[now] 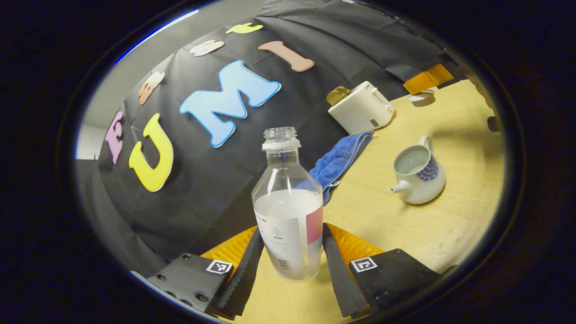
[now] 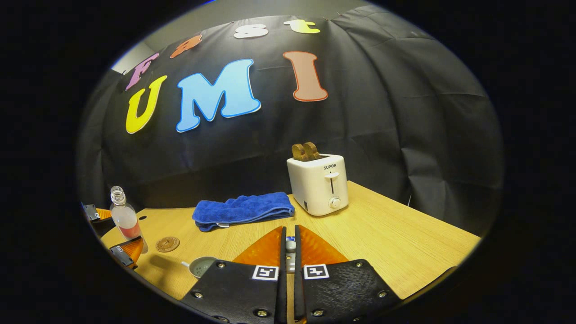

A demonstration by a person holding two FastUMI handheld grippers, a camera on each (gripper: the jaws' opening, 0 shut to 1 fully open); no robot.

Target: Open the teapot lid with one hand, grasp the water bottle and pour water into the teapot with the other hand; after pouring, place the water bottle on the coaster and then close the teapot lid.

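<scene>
Flanking bottle [image 1: 288,211] loosely: left fingers [image 1: 246,265] | right fingers [image 2: 282,252] pinching lid [image 2: 290,245] | towel [image 1: 337,164], toaster [image 1: 360,110] behind teapot [image 1: 418,173]

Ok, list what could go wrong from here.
1. The water bottle has no cap and is partly full. The left gripper flanks it low on its body, so it could tip or slosh when carried to the open teapot.
2. The right gripper pinches the teapot lid by a small part, so the lid might slip out and drop onto the table.
</scene>
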